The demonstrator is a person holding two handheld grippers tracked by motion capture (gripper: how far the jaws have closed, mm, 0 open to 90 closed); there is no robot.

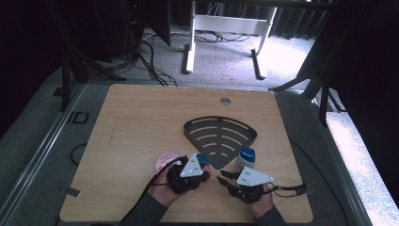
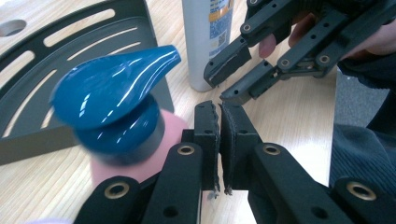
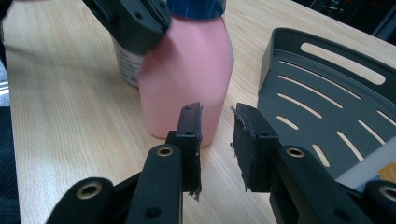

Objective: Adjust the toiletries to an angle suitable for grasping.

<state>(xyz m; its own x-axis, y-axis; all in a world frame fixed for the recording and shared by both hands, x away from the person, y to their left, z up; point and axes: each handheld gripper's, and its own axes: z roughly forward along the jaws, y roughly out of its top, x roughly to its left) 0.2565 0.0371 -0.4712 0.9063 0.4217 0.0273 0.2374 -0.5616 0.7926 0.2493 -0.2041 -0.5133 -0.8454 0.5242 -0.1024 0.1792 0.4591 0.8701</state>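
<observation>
Left gripper (image 2: 219,116): jaws pressed together, nothing between, just beside pink bottle (image 3: 187,70) with blue pump cap (image 2: 116,88) (bottle upright on table (image 1: 131,113), near dark slotted tray (image 1: 221,134) edge). Right gripper (image 3: 217,126): jaws narrowly apart, empty, aimed at pink bottle. White bottle (image 2: 205,37) upright near right gripper.

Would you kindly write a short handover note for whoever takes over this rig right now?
Left claw: shut, empty, beside the pink pump bottle.
Right claw: open, empty, facing that bottle.
White bottle: upright on the table by the black corner shelf.
Done: nothing is on the shelf.
Left: probably grip each bottle and place it on the shelf.
</observation>
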